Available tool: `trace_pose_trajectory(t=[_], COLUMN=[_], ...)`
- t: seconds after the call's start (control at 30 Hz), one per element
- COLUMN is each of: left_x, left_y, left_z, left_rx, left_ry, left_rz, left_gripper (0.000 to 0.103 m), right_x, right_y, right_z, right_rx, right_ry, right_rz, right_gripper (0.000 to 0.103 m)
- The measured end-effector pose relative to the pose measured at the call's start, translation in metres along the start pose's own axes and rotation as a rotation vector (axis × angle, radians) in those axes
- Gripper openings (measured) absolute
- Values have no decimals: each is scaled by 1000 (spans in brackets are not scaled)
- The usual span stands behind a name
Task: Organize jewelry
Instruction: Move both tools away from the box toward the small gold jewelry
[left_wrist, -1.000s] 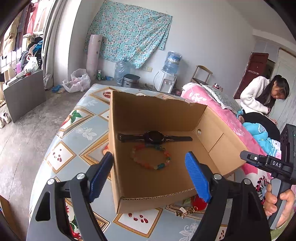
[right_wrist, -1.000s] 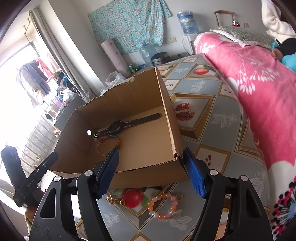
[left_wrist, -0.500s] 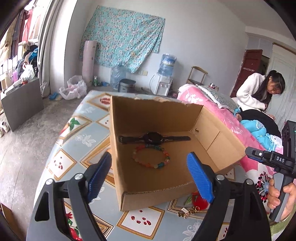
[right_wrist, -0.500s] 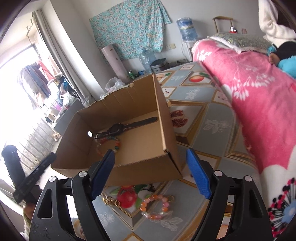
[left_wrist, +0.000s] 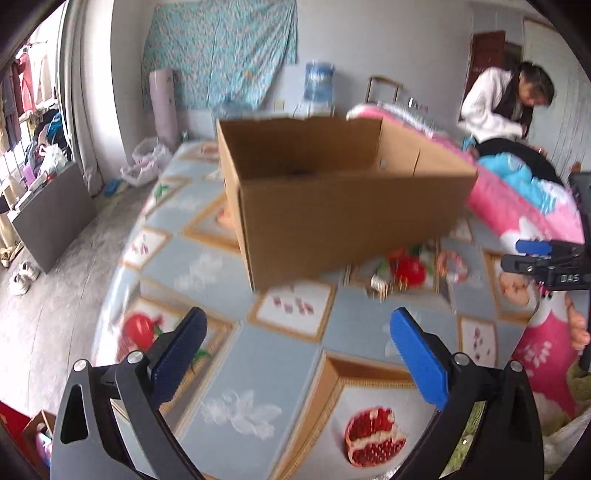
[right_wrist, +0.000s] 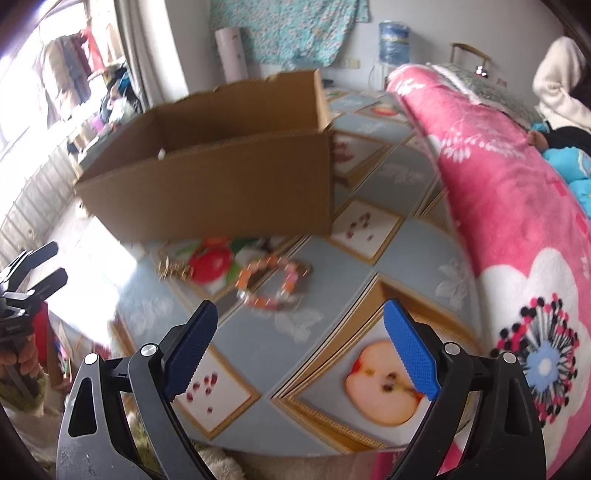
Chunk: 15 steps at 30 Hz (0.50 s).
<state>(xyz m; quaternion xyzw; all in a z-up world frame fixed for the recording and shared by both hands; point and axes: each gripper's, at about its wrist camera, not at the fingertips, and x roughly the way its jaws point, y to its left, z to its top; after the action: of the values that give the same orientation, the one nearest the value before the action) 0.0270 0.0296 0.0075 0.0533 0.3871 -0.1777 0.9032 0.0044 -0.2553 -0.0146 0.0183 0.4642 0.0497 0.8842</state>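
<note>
Both grippers hung above the fruit-print cloth (right_wrist: 258, 347) in front of the cardboard box (right_wrist: 221, 184), pointing down at the loose pieces. Left gripper (left_wrist: 295, 354): fingers spread wide, nothing between them; its jaws had just been opening. Right gripper (right_wrist: 299, 347): the same, spread and empty, jaws also just opening.

Loose jewelry lay on the cloth just in front of the box's near wall. An orange-and-pink bead bracelet (right_wrist: 273, 284) lay flat, a little ahead of the right gripper. A small gold piece (right_wrist: 173, 269) lay to its left in the right wrist view, closer to the box; blur hid what it was. The box's floor was out of sight from this angle.

Judged step: reach for the bracelet with the right gripper. To do it well:
- bring 1 finger inside the loop and 1 outside, then pinch a single strand
- come low enough to catch beads, not cloth
- lift clear of the box wall before carrying it over
</note>
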Motion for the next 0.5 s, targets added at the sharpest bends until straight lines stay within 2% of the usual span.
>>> trace_pose_trajectory(t=[0.03, 0.1, 0.2, 0.37, 0.5], left_x=[9, 20, 37, 55, 58], left_y=[-6, -13, -18, -19, -19], left_z=[-6, -14, -23, -27, -27], left_rx=[6, 11, 26, 4, -1], left_ry=[39, 68, 117, 167, 169], left_rz=[20, 31, 44, 40, 57], left_gripper=[98, 98, 97, 97, 98], right_x=[4, 11, 21, 32, 36], right_y=[5, 13, 25, 34, 37], right_z=[-4, -12, -21, -30, -32], right_rx=[-11, -34, -94, -140, -139], right_ry=[19, 51, 74, 73, 74], right_rz=[10, 13, -60, -122, -117], right_gripper=[87, 87, 87, 87, 87])
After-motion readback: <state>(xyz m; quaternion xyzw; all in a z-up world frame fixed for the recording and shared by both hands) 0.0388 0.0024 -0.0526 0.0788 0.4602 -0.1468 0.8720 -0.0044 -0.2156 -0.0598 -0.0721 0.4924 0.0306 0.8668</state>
